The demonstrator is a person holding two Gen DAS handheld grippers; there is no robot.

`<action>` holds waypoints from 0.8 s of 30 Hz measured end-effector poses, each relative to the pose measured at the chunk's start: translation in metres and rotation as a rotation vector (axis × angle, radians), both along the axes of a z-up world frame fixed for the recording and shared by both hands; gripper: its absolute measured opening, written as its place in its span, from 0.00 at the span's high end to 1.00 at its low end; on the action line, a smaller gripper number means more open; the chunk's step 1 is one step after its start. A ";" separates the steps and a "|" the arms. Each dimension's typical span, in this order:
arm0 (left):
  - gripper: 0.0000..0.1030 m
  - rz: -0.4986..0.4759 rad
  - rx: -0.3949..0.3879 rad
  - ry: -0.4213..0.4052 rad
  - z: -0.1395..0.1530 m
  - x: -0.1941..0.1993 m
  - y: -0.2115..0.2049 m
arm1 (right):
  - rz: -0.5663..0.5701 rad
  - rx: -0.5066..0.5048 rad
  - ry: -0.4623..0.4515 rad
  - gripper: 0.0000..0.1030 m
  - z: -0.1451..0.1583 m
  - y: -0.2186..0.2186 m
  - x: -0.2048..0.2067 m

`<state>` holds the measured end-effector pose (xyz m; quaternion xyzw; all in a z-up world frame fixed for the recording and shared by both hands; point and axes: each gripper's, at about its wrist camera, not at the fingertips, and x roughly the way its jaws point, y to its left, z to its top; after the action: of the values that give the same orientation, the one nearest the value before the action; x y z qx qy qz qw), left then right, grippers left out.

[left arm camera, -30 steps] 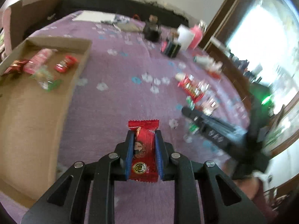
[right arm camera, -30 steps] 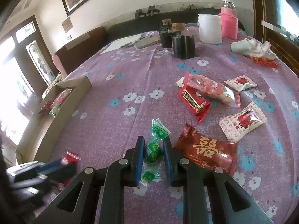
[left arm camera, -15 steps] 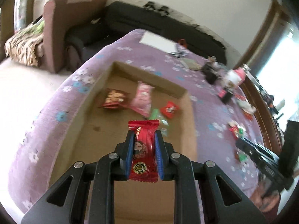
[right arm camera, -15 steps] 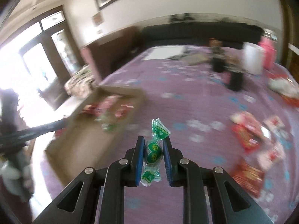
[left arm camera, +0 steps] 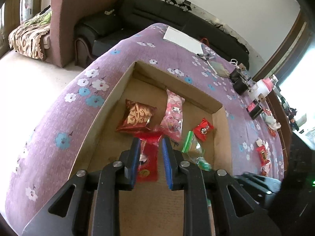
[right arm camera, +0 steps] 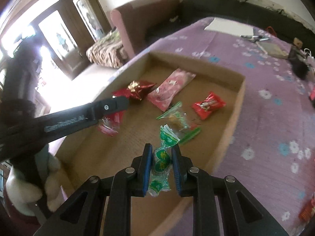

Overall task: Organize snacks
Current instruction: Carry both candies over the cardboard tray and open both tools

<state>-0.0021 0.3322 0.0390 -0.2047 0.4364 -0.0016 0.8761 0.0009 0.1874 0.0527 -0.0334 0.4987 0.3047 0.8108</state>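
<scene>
Both tongs hung over the cardboard box (right arm camera: pixel 239 98): left tongs (left arm camera: pixel 150 160) clamped a red snack packet (left arm camera: pixel 148 163), right tongs (right arm camera: pixel 161 169) a green candy (right arm camera: pixel 160 165); each wanted release over bare cardboard just ahead.

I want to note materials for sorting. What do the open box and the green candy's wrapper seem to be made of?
The box looks like plain brown cardboard, matte and unprinted, with thin walls showing raw cut edges. The green candy's wrapper seems to be thin clear plastic film with printed green labels: it is glossy, see-through in places, and crinkled at its twisted end.
</scene>
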 end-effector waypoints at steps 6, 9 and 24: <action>0.79 0.001 -0.045 -0.028 0.008 -0.008 0.009 | 0.011 -0.032 0.008 0.81 -0.009 0.017 0.005; 0.76 0.031 -0.063 -0.027 0.014 -0.016 0.014 | 0.016 -0.018 0.001 0.77 -0.006 0.017 0.003; 0.41 -0.083 -0.155 -0.194 0.062 -0.103 -0.053 | -0.213 0.039 -0.143 0.53 0.049 -0.126 -0.008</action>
<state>-0.1056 0.2789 0.1007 -0.2524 0.3561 -0.0914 0.8950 -0.0075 0.0614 0.1017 0.0140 0.4345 0.2231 0.8725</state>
